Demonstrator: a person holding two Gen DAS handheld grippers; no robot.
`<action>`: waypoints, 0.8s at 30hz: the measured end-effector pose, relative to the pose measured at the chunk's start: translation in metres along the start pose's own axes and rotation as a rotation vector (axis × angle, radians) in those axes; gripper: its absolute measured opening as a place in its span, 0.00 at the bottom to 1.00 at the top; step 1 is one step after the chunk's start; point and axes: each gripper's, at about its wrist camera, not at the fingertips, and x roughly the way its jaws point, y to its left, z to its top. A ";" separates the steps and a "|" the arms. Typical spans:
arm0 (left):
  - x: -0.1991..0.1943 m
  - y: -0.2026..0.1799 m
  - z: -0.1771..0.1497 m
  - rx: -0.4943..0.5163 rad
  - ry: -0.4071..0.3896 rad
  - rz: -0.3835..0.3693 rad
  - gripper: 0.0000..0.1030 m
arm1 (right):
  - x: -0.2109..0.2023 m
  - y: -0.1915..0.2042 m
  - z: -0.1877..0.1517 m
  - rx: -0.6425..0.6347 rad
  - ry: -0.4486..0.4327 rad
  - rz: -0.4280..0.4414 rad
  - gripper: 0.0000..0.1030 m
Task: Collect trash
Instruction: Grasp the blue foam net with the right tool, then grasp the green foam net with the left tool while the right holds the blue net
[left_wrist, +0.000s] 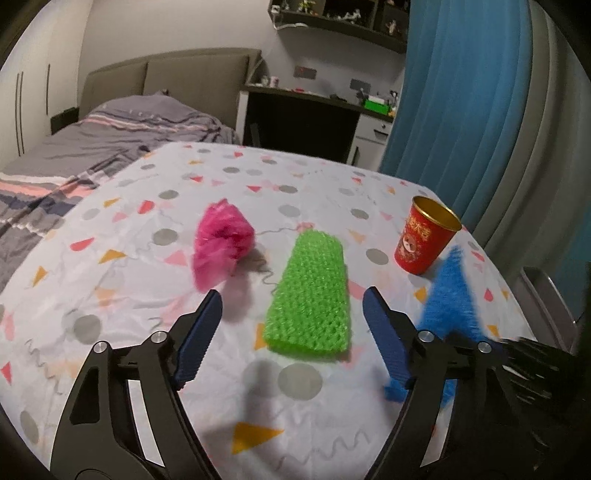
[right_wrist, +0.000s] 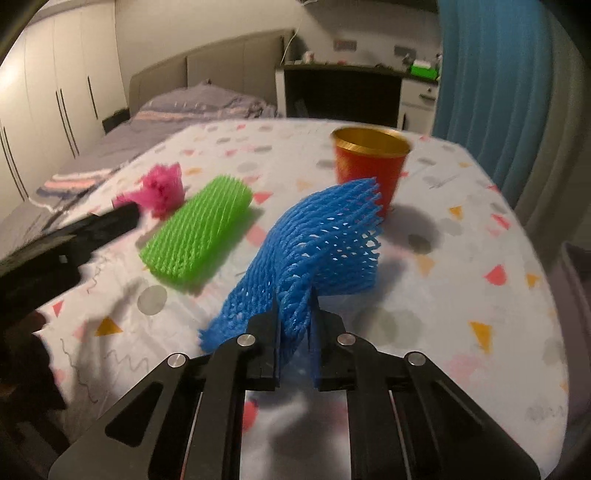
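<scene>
A green foam net sleeve (left_wrist: 310, 291) lies flat on the patterned tablecloth, its near end between the fingers of my left gripper (left_wrist: 291, 321), whose jaws stand wide and do not touch it. A crumpled pink foam net (left_wrist: 221, 243) sits to its left. My right gripper (right_wrist: 294, 314) is shut on the near end of a blue foam net sleeve (right_wrist: 325, 236), which lifts off the cloth in front of a red paper cup with a gold inside (right_wrist: 369, 162). In the left wrist view the blue net (left_wrist: 450, 295) shows behind the right finger, near the cup (left_wrist: 421, 240).
The table (left_wrist: 147, 295) has a rounded far edge. Behind it are a bed (left_wrist: 110, 147), a dark desk (left_wrist: 306, 122) and a blue curtain (left_wrist: 461, 92). The left gripper's black body (right_wrist: 55, 251) reaches in at the left of the right wrist view.
</scene>
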 end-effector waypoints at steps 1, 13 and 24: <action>0.006 -0.002 0.001 0.006 0.012 -0.003 0.71 | -0.007 -0.003 -0.001 0.003 -0.016 -0.002 0.12; 0.049 -0.007 0.000 0.010 0.150 0.002 0.57 | -0.040 -0.032 -0.012 0.066 -0.073 -0.002 0.12; 0.059 -0.005 -0.003 -0.002 0.209 -0.024 0.16 | -0.052 -0.042 -0.022 0.088 -0.086 0.003 0.12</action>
